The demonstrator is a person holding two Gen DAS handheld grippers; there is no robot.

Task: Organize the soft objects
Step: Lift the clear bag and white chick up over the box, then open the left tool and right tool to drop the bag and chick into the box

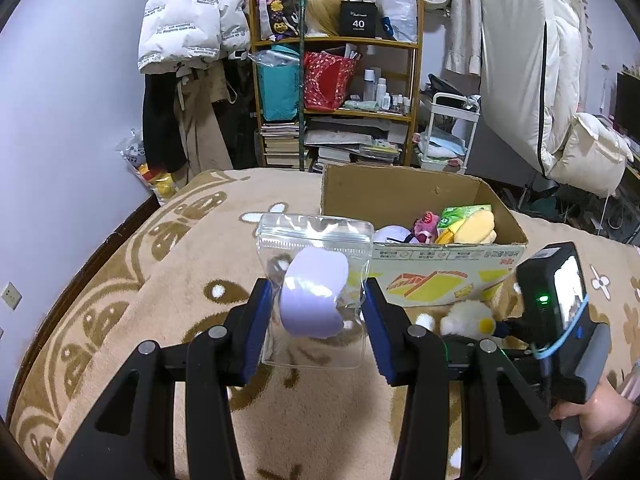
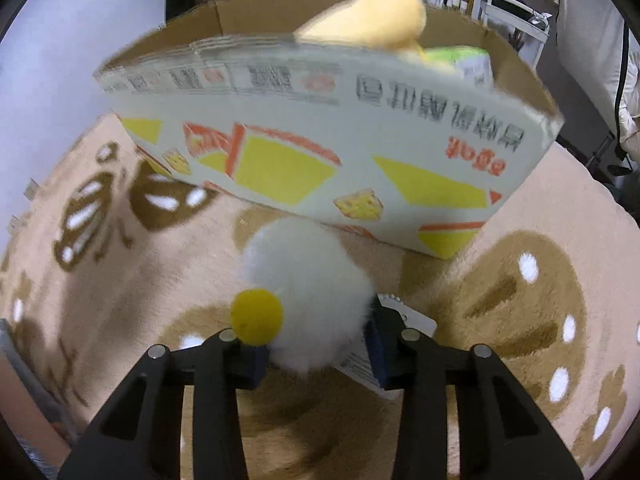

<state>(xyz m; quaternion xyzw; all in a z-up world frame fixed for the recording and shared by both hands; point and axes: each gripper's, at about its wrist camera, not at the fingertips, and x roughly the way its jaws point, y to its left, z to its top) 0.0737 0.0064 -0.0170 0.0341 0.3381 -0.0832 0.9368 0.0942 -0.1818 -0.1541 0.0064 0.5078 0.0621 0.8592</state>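
Observation:
My left gripper (image 1: pixel 316 312) is shut on a clear zip bag (image 1: pixel 312 292) with a lilac soft pad (image 1: pixel 312 300) inside, held above the bed to the left of the cardboard box (image 1: pixel 448 276). My right gripper (image 2: pixel 312 344) is shut on a white fluffy plush with a yellow ball (image 2: pixel 308 292), just in front of the box's printed wall (image 2: pixel 320 140); the plush also shows in the left wrist view (image 1: pixel 468 318). The box holds a yellow plush (image 1: pixel 476 226), a green pack (image 1: pixel 456 216), a pink toy (image 1: pixel 426 226) and a white-lilac item (image 1: pixel 392 234).
A beige blanket with brown patterns (image 1: pixel 168 272) covers the bed. Behind it stand a wooden shelf (image 1: pixel 336 80) with bags and books, hanging coats (image 1: pixel 192 24), and a white cart (image 1: pixel 448 132). The wall (image 1: pixel 60 120) is at the left.

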